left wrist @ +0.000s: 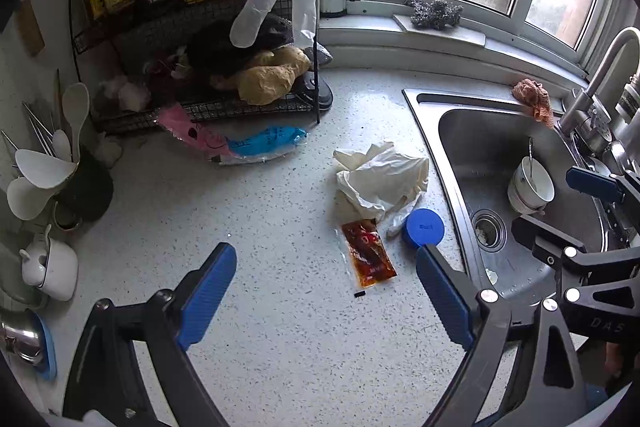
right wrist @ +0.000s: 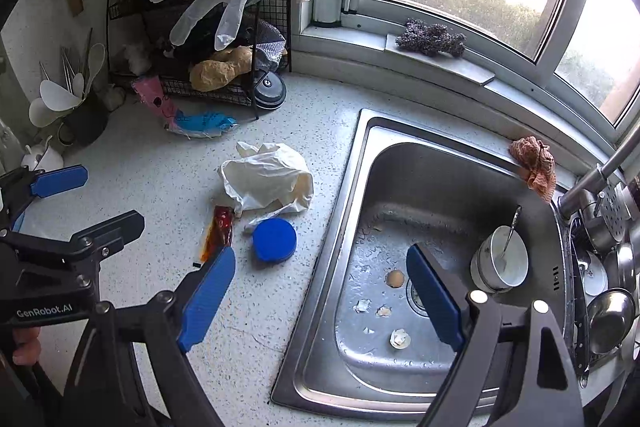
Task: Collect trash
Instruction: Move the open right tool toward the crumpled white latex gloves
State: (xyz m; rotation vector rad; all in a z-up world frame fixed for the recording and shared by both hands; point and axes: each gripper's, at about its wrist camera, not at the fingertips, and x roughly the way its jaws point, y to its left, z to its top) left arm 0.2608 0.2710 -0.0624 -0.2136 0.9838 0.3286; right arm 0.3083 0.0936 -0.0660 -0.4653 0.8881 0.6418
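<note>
Grippers first: left gripper (left wrist: pixel 326 291) spread wide, nothing between the pads, hanging over bare desk (left wrist: pixel 280 347); right gripper (right wrist: pixel 320 293) equally wide and empty, straddling the desk edge and the sink (right wrist: pixel 320 367). Trash cluster sits just past the left gripper at its 12–1 o'clock. Sauce packet (left wrist: pixel 368 253) lies flat on the desk, long axis running roughly 11 to 5 o'clock in the left view, near end toward the gripper; looks torn, oily contents showing. Blue lid (left wrist: pixel 424 233) lies just beside it at 3 o'clock, flat, no long axis. Crumpled white wrapper (left wrist: pixel 380 181) lies beyond both at 12, touching or overlapping the packet's far end, can't tell which. Eggshell bits (right wrist: pixel 400 339) are scattered on the sink floor under the right gripper. Further out: bowl with spoon (right wrist: pixel 500 263) at 2 o'clock, wire rack (left wrist: pixel 200 99) at 10–11. Risks, my read: the flat packet gives the pads no edge, so they may skate over it or squeeze sauce out; closing across the long axis helps. The lid is close enough to get knocked into the sink. Shell bits are likely to crush.
</note>
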